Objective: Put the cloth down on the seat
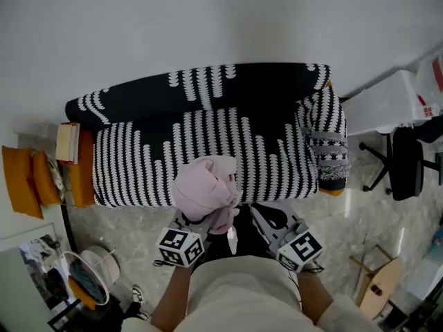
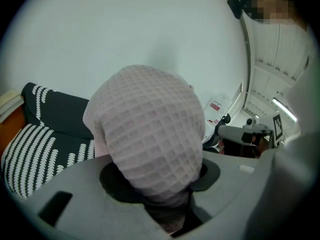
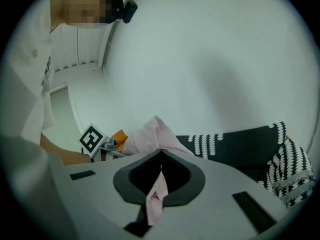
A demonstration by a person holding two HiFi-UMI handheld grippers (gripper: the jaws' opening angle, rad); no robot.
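A bunched pink waffle-weave cloth [image 1: 204, 189] hangs over the front edge of the sofa's black-and-white striped seat [image 1: 152, 164]. My left gripper [image 1: 196, 220] is shut on a thick bundle of the cloth [image 2: 150, 134], which fills the space between its jaws and hides most of the left gripper view. My right gripper [image 1: 242, 214] sits just to the right of it, shut on a thin fold of the cloth [image 3: 156, 196], with the rest of the cloth bulging beyond its tips. In the right gripper view the sofa's backrest [image 3: 240, 144] lies ahead on the right.
Orange cushions [image 1: 24, 178] and stacked books [image 1: 67, 142] sit by the sofa's left arm. At the right stand a black office chair [image 1: 405, 161] and a white cabinet [image 1: 387, 102]. A wooden stool [image 1: 377, 279] and a round basket [image 1: 90, 275] stand on the floor near me.
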